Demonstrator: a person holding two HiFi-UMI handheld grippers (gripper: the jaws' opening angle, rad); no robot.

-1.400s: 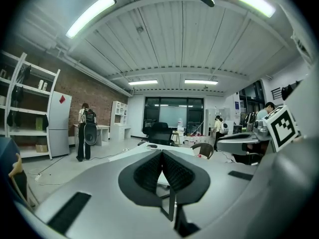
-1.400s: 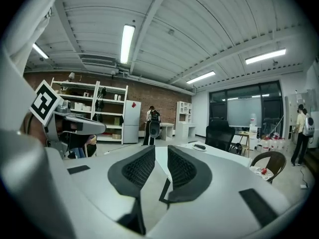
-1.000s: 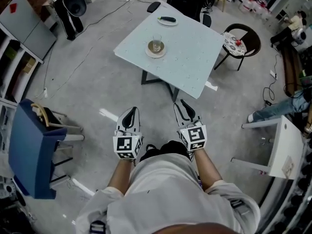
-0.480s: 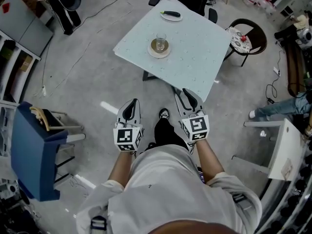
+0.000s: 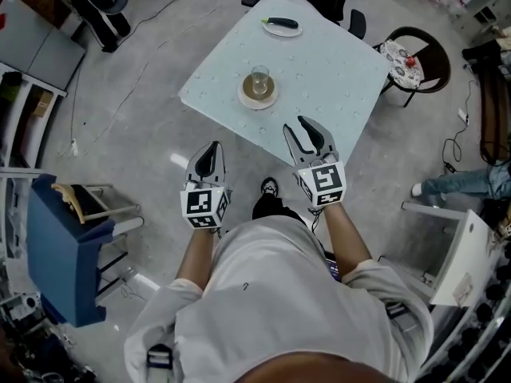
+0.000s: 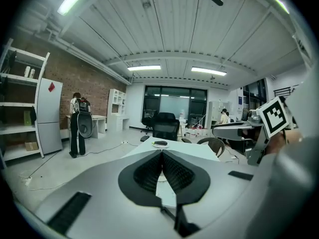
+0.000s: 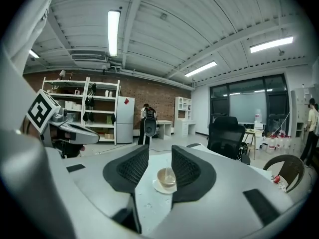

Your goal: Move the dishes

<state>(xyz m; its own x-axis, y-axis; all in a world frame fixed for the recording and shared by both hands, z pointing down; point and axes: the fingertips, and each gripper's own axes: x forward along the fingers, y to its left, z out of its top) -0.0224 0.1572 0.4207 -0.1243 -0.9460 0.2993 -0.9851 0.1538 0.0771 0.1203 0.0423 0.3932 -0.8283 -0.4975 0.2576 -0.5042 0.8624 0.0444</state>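
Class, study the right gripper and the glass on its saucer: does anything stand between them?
Nothing visible does. The right gripper, whose jaws have just been opening with nothing between them, points at the glass on its saucer. Only bare table lies between them.

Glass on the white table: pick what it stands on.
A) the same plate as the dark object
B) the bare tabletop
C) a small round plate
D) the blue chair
C: in the head view the glass stands upright on a small round plate near the middle of the table, apart from the far plate that bears the dark object.
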